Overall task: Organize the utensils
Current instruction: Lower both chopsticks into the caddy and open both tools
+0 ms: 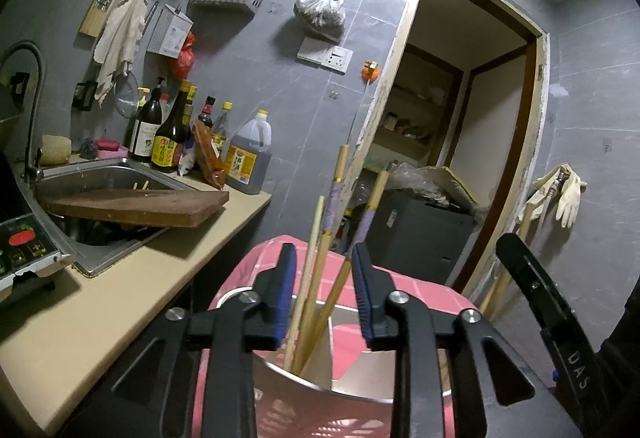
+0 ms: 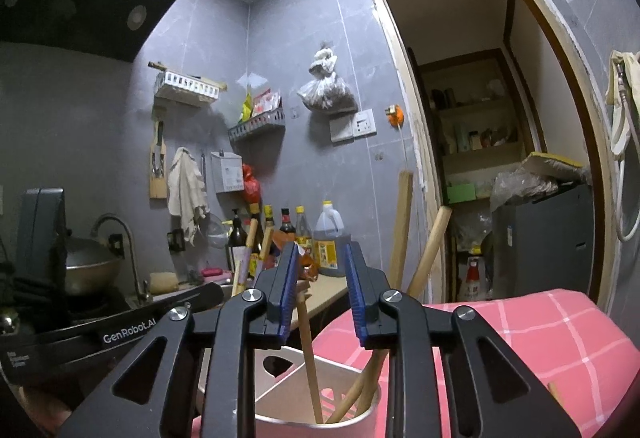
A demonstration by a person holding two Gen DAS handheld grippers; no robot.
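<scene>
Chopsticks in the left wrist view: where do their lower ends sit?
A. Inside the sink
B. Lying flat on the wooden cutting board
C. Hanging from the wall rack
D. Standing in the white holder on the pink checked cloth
D: the chopsticks rise from the white holder, between the open blue pads of the left gripper.
</scene>
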